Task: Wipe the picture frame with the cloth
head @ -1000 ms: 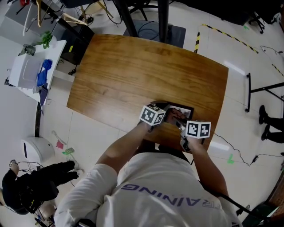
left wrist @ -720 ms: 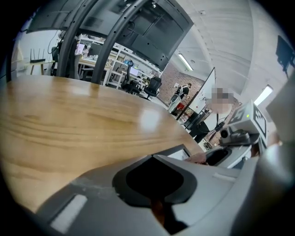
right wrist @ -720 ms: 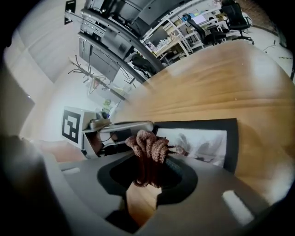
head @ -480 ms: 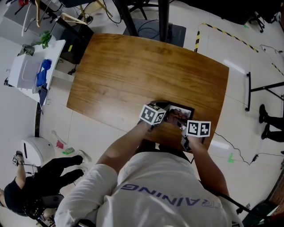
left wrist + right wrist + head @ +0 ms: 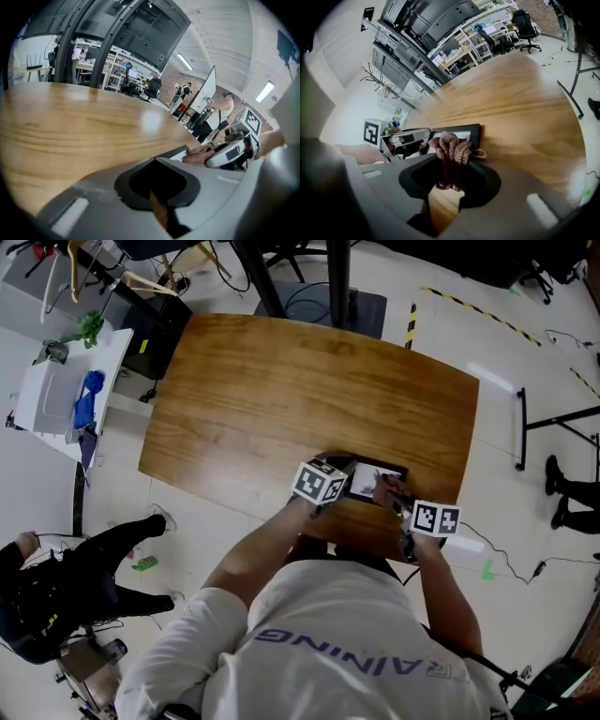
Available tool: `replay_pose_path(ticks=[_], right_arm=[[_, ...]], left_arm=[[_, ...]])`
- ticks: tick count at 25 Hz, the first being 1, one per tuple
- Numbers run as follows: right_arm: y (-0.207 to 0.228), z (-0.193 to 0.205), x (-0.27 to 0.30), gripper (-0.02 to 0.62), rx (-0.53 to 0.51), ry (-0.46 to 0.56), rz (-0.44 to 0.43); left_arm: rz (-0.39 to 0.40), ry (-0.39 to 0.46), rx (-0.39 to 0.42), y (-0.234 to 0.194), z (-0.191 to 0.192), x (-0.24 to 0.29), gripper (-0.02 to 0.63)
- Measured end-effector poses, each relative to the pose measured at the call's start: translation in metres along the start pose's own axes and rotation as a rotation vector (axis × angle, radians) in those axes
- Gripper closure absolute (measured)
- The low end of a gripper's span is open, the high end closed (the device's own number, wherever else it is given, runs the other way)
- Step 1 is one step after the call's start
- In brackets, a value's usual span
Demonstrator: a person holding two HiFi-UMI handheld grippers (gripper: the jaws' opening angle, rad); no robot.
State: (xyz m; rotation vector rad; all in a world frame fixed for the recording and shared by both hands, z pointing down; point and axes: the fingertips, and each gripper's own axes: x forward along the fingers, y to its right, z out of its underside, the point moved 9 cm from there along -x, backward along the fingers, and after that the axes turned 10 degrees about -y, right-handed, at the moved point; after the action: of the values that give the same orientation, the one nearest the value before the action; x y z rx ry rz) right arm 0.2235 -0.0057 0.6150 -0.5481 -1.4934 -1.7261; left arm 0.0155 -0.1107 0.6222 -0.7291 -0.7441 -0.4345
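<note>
The black picture frame (image 5: 373, 476) lies flat near the front edge of the wooden table (image 5: 281, 390). In the right gripper view the frame (image 5: 459, 132) sits just past my jaws. My right gripper (image 5: 405, 504) is shut on a bunched brown knitted cloth (image 5: 452, 151), which rests on the frame's near right part. My left gripper (image 5: 342, 487) is at the frame's left edge, jaws together with nothing visible between them. In the left gripper view, the frame's black edge (image 5: 177, 152), the cloth (image 5: 202, 153) and the right gripper (image 5: 230, 151) show just beyond the left gripper's body.
A white side table (image 5: 61, 395) with a blue item stands to the left of the wooden table. A person in dark clothes (image 5: 66, 592) crouches on the floor at lower left. Black stand legs (image 5: 548, 427) and cables lie at the right.
My right gripper has slid right and towards me with the cloth, uncovering more of the frame. The left gripper has stayed put. The person at lower left has shifted.
</note>
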Motion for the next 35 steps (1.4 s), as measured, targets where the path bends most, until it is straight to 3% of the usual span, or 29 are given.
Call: replay_pose_path(ticks=[11,24,29,35], right_arm=[[0.014,0.01,-0.031,0.469,-0.028,0.026,0.101],[0.024,0.015,-0.043,0.471,-0.056,0.062,0.143],[-0.002,0.012,-0.043,0.474,-0.083,0.088,0.07],[-0.056,0.012,0.01,0.474,-0.152,0.009,-0.059]], left_arm=[[-0.001,0.003,0.011,0.002,0.0,0.0,0.6],[-0.012,0.005,0.027,0.001,0.0,0.0,0.6],[-0.011,0.007,0.028,0.001,-0.001,-0.001,0.6],[-0.009,0.008,0.028,0.002,-0.001,-0.001,0.6]])
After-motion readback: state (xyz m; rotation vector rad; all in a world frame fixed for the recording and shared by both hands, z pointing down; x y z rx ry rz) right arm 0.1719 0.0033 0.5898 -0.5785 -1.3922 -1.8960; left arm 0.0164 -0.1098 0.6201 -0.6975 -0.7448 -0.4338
